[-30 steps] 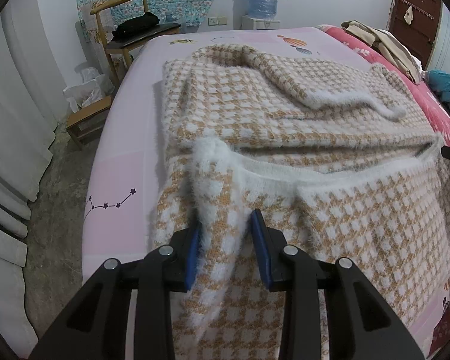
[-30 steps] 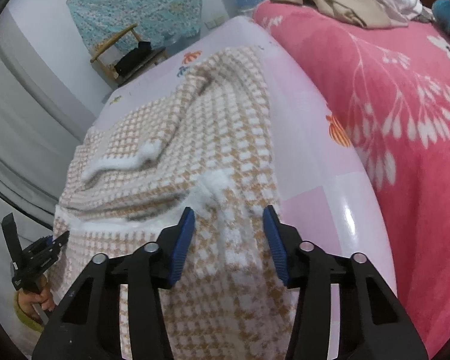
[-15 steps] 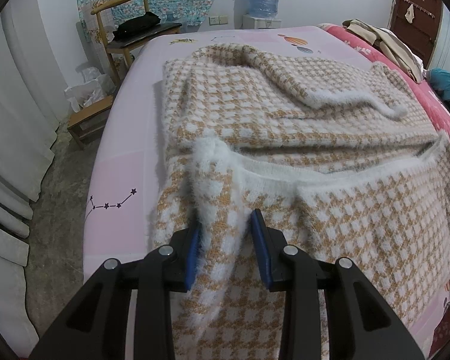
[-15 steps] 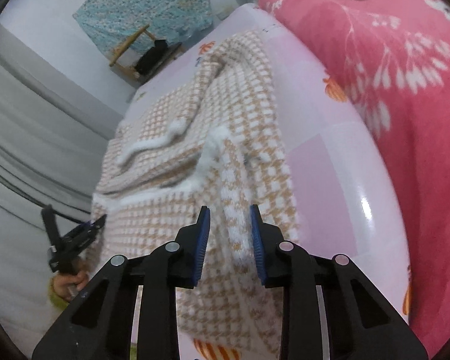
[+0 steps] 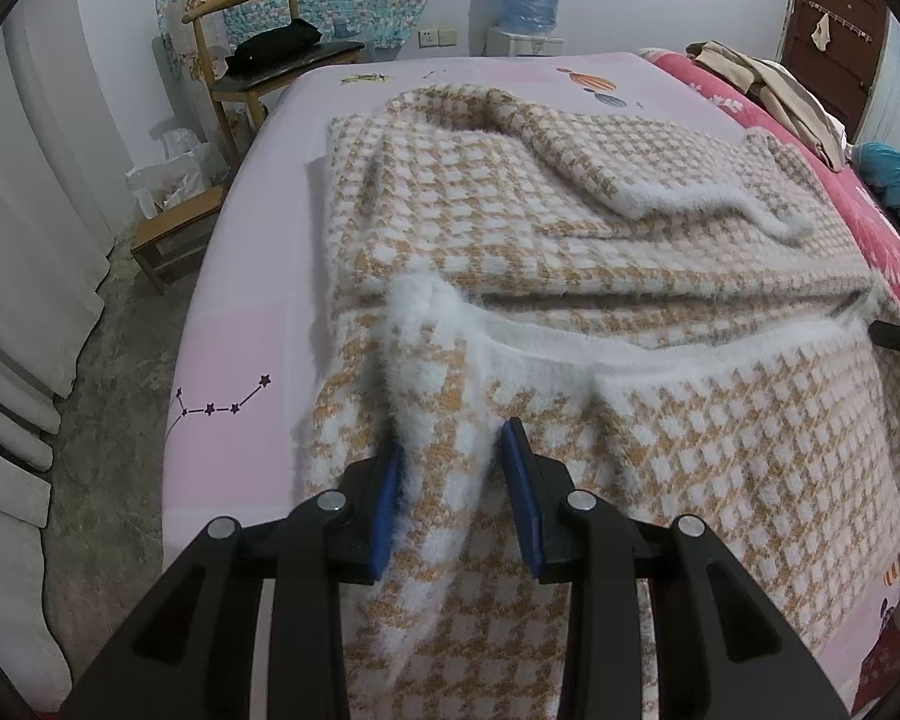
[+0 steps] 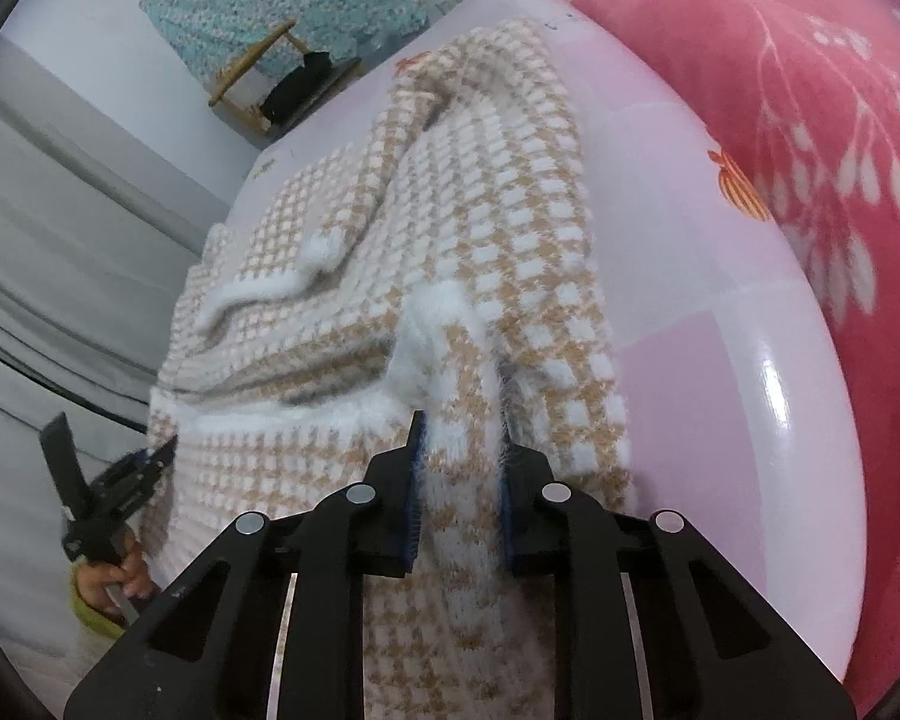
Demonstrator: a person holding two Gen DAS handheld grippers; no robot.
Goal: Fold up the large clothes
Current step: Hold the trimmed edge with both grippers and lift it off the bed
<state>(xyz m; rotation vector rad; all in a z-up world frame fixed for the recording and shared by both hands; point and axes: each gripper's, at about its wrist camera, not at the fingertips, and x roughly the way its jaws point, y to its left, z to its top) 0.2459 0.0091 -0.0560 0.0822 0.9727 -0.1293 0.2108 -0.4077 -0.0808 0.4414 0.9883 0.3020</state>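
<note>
Both claws have a pinch of the checked knit on the bed

The bed [image 5: 246,276] with its pink sheet fills most of the room, and the big tan-and-white sweater [image 5: 570,228] lies half folded across it, hem toward 6 o'clock. The left claw [image 5: 450,498] is clamped on a fluffy ridge at the sweater's near corner. The right claw [image 6: 459,492] has just been closing, and its pads now squeeze a raised fold of the same knit. A wooden chair [image 5: 258,54] sits at 11 o'clock.
</note>
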